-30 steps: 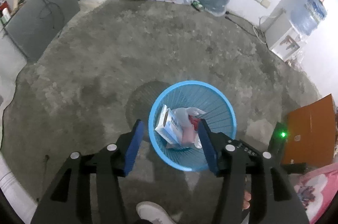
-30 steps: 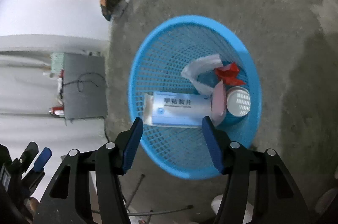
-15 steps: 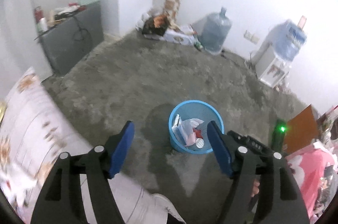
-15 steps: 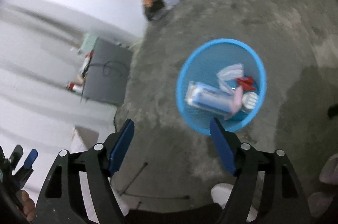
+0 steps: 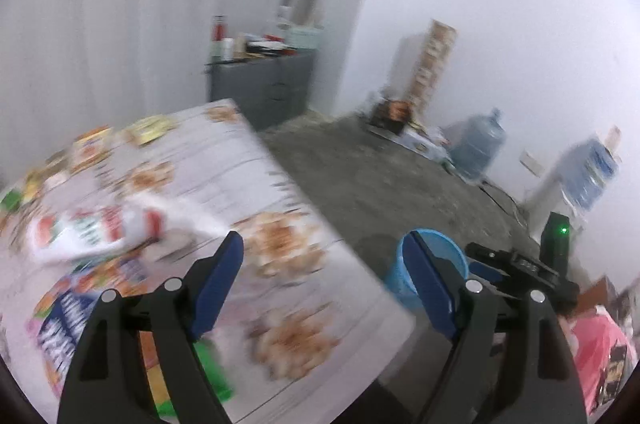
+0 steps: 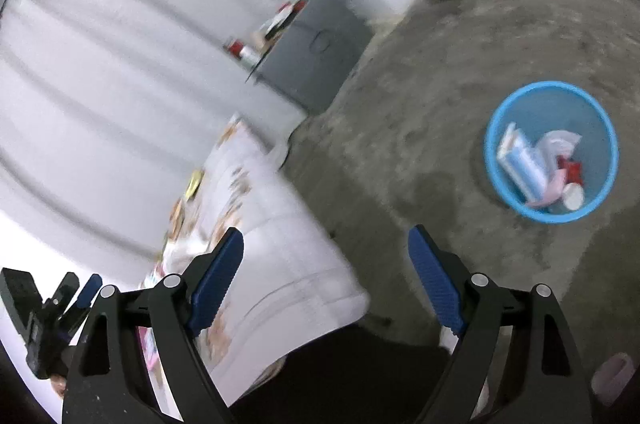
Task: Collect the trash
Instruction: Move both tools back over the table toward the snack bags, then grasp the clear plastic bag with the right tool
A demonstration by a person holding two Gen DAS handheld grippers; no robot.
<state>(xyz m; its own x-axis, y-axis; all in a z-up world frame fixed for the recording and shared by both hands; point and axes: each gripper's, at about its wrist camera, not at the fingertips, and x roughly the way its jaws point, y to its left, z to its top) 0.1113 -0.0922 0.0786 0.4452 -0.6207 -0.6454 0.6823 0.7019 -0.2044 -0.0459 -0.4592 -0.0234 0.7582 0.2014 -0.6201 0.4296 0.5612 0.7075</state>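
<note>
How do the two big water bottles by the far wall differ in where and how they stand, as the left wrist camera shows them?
The nearer water bottle stands neck-up on the concrete floor; the farther bottle sits raised on a white dispenser. The nearer looks grey-blue, the farther brighter blue with a label. Both are large, translucent, and against the white wall.

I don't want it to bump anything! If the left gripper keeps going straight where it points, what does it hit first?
Probably the table with the patterned cloth: the left gripper, its empty jaws opening, points at the tabletop near its corner. The picture is blurred, so depth is uncertain.
</note>
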